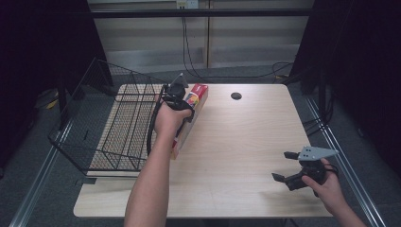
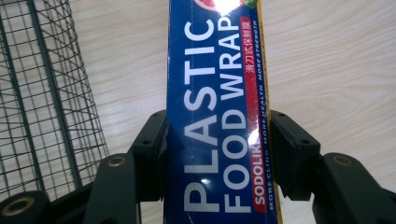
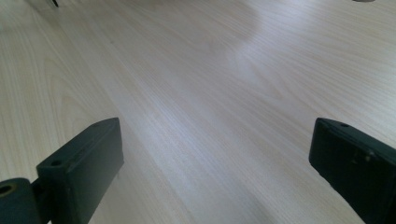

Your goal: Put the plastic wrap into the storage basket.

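Squeezing the plastic wrap box [image 2: 217, 126], the left gripper [image 1: 177, 97] holds it by the wire basket [image 1: 106, 137], maybe to drop it in. The right gripper [image 1: 289, 165] waits with jaws wide apart, near right.

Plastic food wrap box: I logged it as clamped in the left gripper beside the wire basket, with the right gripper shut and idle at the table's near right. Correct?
One error: the right gripper is open, not shut. The right gripper view shows its jaws wide apart over the bare table. The rest stands: the left gripper clamps the plastic food wrap box beside the wire basket.
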The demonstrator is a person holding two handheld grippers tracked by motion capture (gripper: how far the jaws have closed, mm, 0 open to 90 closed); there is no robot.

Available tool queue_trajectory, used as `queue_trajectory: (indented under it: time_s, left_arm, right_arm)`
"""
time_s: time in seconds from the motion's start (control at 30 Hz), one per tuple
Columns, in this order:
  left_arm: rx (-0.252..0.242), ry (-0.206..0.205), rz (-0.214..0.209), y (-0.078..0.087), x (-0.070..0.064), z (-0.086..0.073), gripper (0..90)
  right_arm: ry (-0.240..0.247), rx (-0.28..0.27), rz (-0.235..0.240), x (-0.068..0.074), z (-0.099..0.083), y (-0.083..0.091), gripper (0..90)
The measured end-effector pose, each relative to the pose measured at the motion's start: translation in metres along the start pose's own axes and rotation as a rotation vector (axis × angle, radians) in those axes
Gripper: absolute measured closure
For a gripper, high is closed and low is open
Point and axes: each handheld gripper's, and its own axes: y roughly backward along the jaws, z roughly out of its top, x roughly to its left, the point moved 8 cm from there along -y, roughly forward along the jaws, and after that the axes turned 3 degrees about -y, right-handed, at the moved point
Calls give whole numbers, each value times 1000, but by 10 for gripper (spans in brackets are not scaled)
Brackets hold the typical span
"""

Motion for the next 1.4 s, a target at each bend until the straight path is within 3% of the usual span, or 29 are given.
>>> queue_trajectory:
  time_s: [0.43, 0.47, 0.7, 0.97, 1.4]
  left_arm:
    - [-14, 3, 3, 24, 6, 2, 455]
    - [-19, 21, -3, 26, 5, 3, 455]
    - [-22, 17, 2, 36, 10, 3, 455]
    - [-31, 42, -1, 45, 15, 1, 457]
    - [-45, 58, 28, 64, 30, -2, 458]
  right_arm:
    - [1, -3, -4, 0, 1, 0, 25]
    - [0, -3, -3, 0, 1, 0, 25]
    - [2, -1, 0, 0, 1, 1, 25]
    - [-1, 0, 3, 1, 1, 1, 25]
    - [0, -2, -6, 0, 1, 1, 26]
